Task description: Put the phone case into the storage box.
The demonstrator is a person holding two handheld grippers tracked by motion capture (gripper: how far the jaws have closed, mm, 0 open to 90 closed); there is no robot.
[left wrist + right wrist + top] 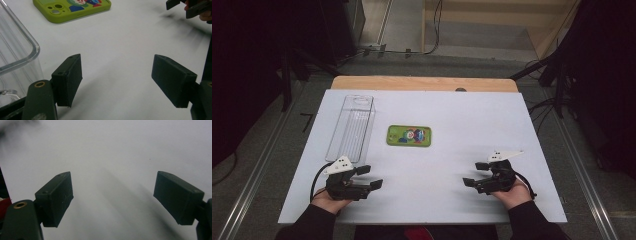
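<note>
I hold both claws wide and empty: left claw (368,176) near the clear box (351,127), right claw (478,174) apart. Approach the green phone case (409,135) squarely across its short sides.

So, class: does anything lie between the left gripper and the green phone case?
Nothing visible does. The left gripper is open, with bare white table between it and the green phone case; the clear box lies off to the side.

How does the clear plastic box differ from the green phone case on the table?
The clear plastic box is see-through with raised walls; the green phone case is solid lime green, flat, with a cartoon print. The box is longer and runs away from the person, while the case lies crosswise. The box sits nearest the left tongs; the case lies mid-table. Both rest untouched on the white table.
</note>
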